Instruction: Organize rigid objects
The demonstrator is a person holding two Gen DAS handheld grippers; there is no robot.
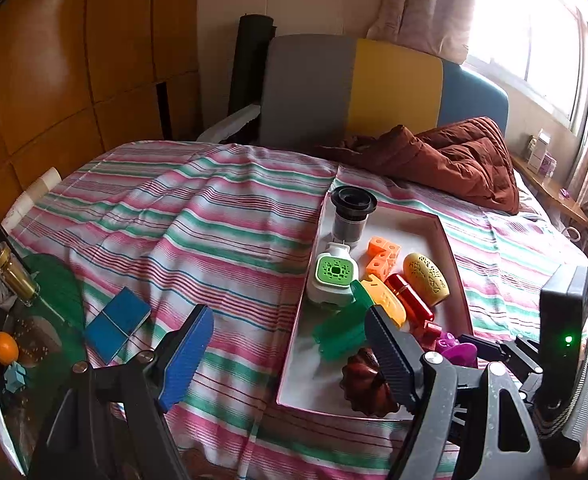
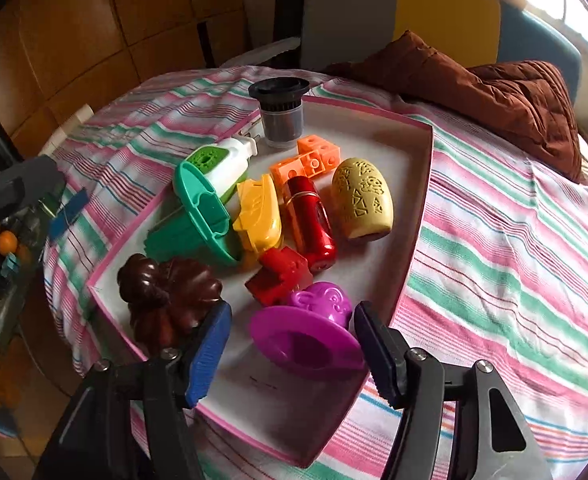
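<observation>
Right gripper (image 2: 292, 354), jaws apart, hangs low over the near end of the tray (image 2: 421, 168), with the purple mould (image 2: 307, 334) lying between its fingers but touched by neither. The mould rests on its side, flared rim toward the camera, just beside the red block (image 2: 280, 276) and near the brown mould (image 2: 166, 300). Left gripper (image 1: 290, 354), jaws also apart and empty, hovers over the striped cloth (image 1: 198, 216) at the tray's left edge; a blue box (image 1: 116, 324) lies on the cloth beyond its left finger.

The step in hand appears to be either a grasp or a release of the purple mould; the views do not settle which. If a grasp, the fingers should close across the narrow body behind the rim, not on the thin rim itself, which would likely flex or slip. Keep the left finger off the brown mould, which sits close. The remaining pieces, among them the yellow shell (image 2: 363, 200), red cylinder (image 2: 311, 224) and orange cubes (image 2: 307, 162), lie packed together and well clear of the fingers.
</observation>
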